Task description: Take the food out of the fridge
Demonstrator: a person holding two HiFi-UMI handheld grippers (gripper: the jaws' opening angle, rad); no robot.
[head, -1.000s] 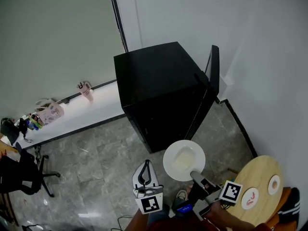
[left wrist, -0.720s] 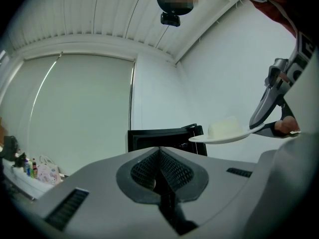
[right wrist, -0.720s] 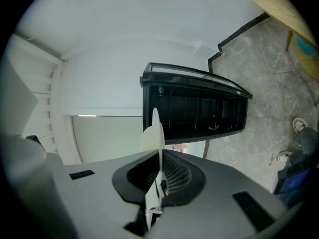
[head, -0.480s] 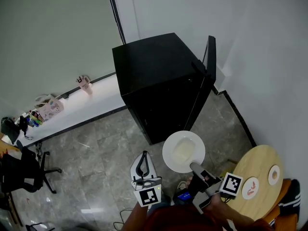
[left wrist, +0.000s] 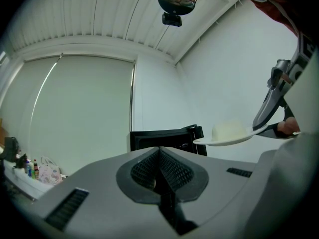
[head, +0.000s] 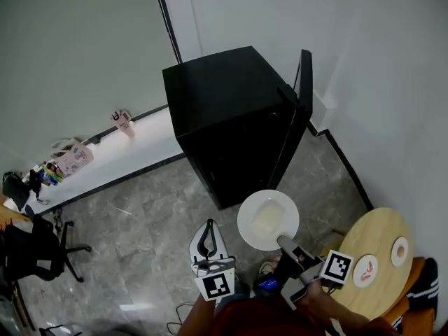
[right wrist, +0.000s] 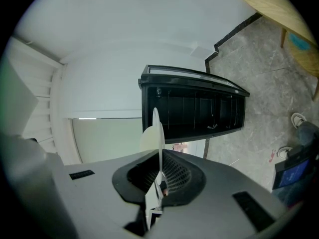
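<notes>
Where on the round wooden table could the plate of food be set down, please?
Bare wood shows on the round table along the edge facing the fridge and along the person's side. Two small dishes fill the middle and wall side, so the plate may fit tightly.

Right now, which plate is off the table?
The big white plate, gripped at its rim by the right gripper; the two small plates rest on the wooden table.

The fridge (head: 224,103) and plate (head: 246,224) sit slightly higher in the head view, seemingly a camera shift.
</notes>
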